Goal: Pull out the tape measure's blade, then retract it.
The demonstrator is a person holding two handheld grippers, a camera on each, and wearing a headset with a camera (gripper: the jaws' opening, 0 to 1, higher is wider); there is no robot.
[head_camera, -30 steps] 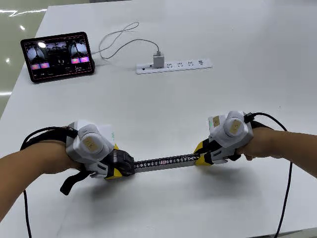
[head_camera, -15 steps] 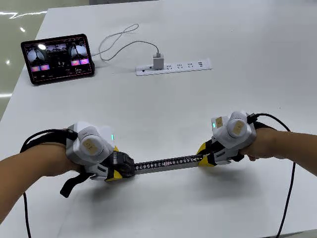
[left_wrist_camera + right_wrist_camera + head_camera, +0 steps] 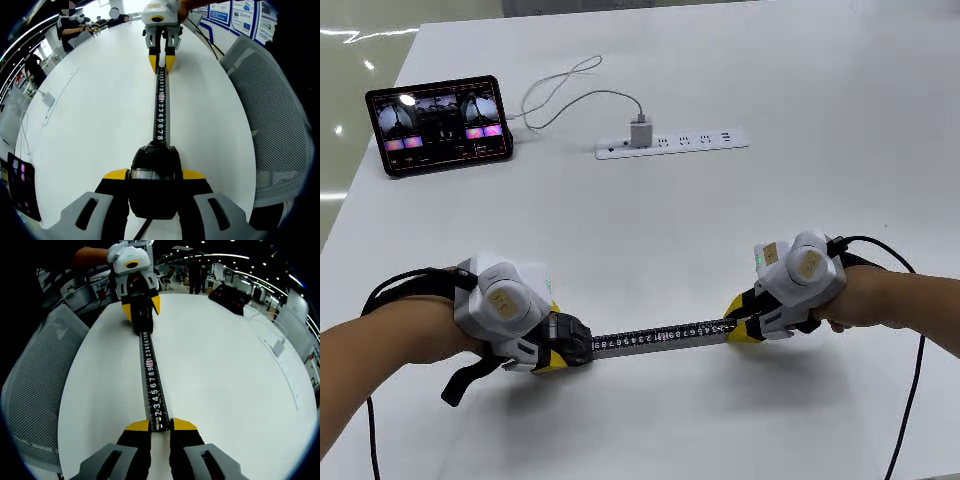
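Left claw [image 3: 155, 175] is clamped on the tape measure case [image 3: 572, 338], low over the bench [image 3: 650, 230] at the person's left. The right claw [image 3: 160, 426] pinches the free end of the blade [image 3: 660, 335], which runs taut and straight between them. Its long axis lies left-right across the bench; I cannot tell whether it touches the surface. Judgement: the case lies dead ahead of the right claw along the blade, so further pull-out or retraction should follow that line, case held fixed.
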